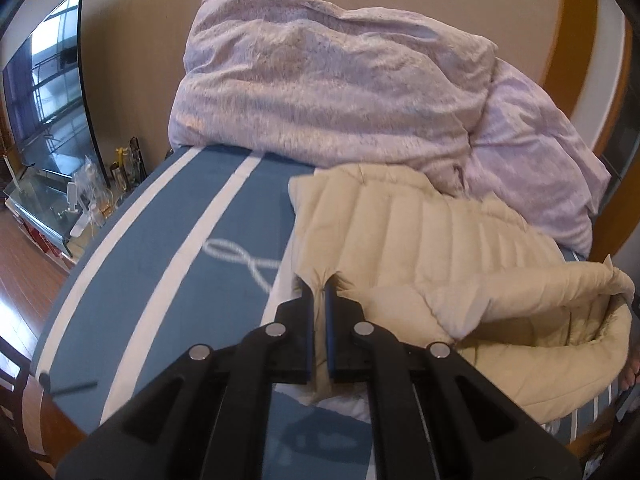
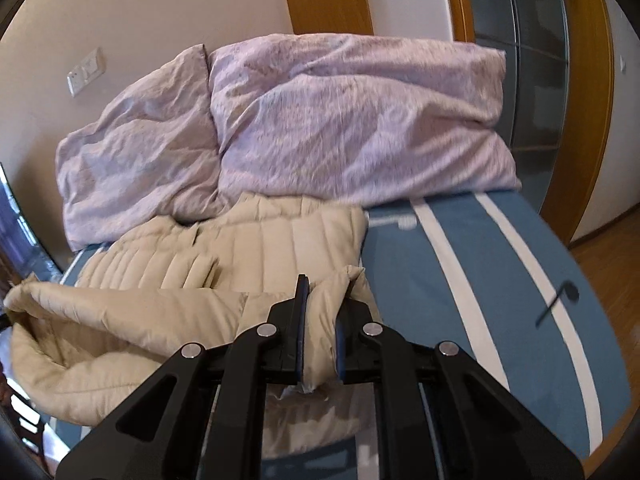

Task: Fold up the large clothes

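Jaws of both tools are clenched on fabric: the left gripper pinches a thin edge of the cream quilted jacket, and the right gripper grasps a thicker puffed fold of the same jacket. Between the two grips the garment's near edge is raised off the bed, while its far part lies on the blue-and-white striped cover, reaching to the foot of the pillows. Progress, as judged: one fold appears to be in hand; the raised edge has not yet been laid over the far part, and the loose, bulging hood or collar end remains untidied. Surroundings: two lilac pillows crowd the far edge and limit room beyond the jacket. A television and cluttered stand sit well apart at far left.
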`<state>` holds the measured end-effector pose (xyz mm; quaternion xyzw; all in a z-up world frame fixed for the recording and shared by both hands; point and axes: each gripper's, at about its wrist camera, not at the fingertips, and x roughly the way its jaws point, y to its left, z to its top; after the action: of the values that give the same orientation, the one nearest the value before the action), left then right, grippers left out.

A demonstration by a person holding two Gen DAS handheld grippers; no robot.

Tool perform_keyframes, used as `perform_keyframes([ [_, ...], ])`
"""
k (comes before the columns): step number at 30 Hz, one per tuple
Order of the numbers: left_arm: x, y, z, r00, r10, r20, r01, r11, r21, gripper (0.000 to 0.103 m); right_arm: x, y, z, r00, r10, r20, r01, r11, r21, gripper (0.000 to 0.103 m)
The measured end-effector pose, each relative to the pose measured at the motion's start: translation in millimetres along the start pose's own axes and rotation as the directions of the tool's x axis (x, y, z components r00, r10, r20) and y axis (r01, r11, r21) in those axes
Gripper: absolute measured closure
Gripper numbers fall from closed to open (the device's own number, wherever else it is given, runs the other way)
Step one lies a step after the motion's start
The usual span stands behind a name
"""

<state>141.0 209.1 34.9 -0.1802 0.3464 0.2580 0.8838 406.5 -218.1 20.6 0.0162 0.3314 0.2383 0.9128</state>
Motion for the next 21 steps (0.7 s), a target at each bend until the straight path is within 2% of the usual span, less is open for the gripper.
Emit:
perform_keyframes([
  [6, 42, -6, 36, 0.999, 0.033, -0.008, -0.033, 0.999, -0.014, 0.098, 45, 19, 28, 0.998, -0.063, 0.023, 0.063, 0.998, -0.022, 0.092],
  [12, 88, -19, 67, 0.997, 0.078, -0.001, -0.078, 0.997, -0.003, 0.098, 93, 19, 46, 0.995, -0.099, -0.003, 0.099, 0.995, 0.004, 0.092],
  [21, 156, -26, 83, 0.993, 0.108, -0.053, -0.109, 0.994, -0.015, 0.098, 153, 11, 51, 0.991, -0.122, -0.055, 0.124, 0.992, 0.036, 0.092],
])
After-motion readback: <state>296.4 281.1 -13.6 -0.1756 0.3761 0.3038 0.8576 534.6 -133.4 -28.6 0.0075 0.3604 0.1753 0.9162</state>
